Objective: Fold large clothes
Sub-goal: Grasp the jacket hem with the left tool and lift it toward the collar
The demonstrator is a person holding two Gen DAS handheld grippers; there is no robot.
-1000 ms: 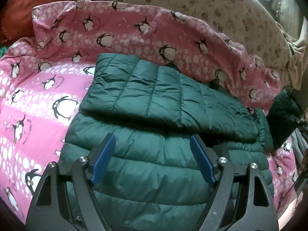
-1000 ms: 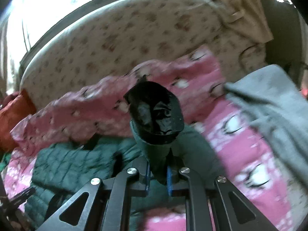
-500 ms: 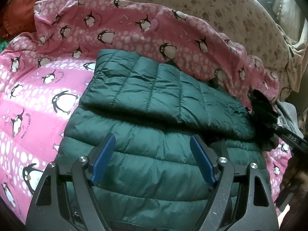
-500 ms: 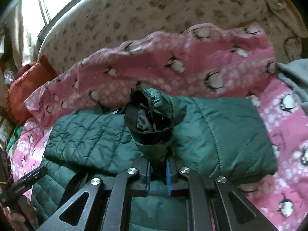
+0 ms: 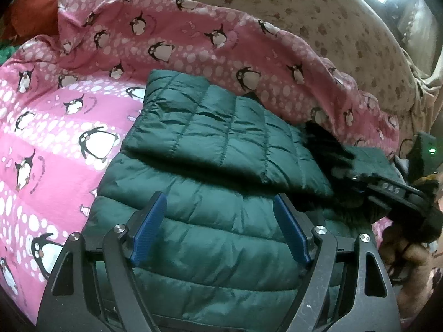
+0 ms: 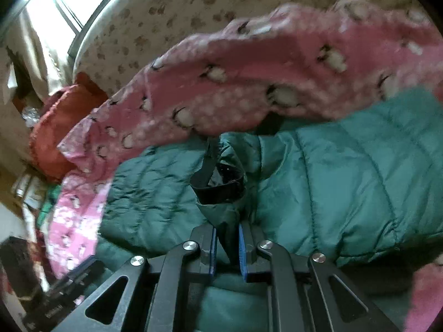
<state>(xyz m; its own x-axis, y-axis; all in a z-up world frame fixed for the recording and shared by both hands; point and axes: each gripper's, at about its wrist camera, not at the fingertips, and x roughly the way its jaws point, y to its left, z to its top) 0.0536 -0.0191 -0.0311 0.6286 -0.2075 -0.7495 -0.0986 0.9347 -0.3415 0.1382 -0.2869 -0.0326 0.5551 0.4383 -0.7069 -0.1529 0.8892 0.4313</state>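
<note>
A dark green quilted puffer jacket (image 5: pixel 210 171) lies on a pink penguin-print blanket (image 5: pixel 55 127), with one sleeve folded across its upper body. My left gripper (image 5: pixel 218 229) hovers low over the jacket's lower body, jaws wide open, nothing between the blue pads. My right gripper (image 6: pixel 226 246) is shut on the other sleeve's cuff (image 6: pixel 218 182), whose black lining gapes open above the pads. In the left wrist view the right gripper (image 5: pixel 357 181) comes in from the right edge, carrying that sleeve over the jacket's right side.
A beige spotted sheet (image 5: pixel 318 16) covers the bed behind the blanket's bunched edge. An orange-red cushion (image 6: pixel 58 127) sits at the far left corner. A person's hand (image 5: pixel 407 251) holds the right gripper at the right edge.
My right gripper has swung the sleeve cuff leftwards and down, from beside the jacket to over its body. The left gripper has stayed open in the same spot.
</note>
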